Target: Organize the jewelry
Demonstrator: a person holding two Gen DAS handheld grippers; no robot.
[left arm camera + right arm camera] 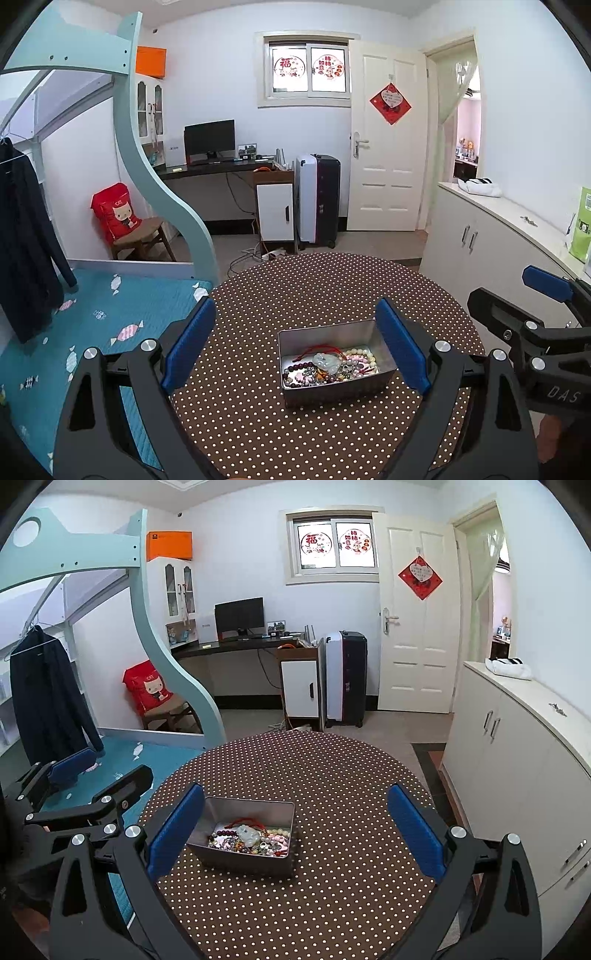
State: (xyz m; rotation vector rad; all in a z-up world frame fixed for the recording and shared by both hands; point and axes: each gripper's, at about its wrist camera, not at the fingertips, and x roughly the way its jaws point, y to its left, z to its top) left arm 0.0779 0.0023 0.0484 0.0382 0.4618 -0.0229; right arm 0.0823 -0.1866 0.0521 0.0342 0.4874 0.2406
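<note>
Fingers (400, 345) of both grippers spread wide, apparently clear of tin (332, 332) rim.

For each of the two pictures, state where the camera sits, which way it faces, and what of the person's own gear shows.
Left wrist: on the left gripper, facing the metal box; right gripper at right edge.
Right wrist: on the right gripper, facing the table; left gripper at left edge.
Both views share: box, table, desk, door.
</note>
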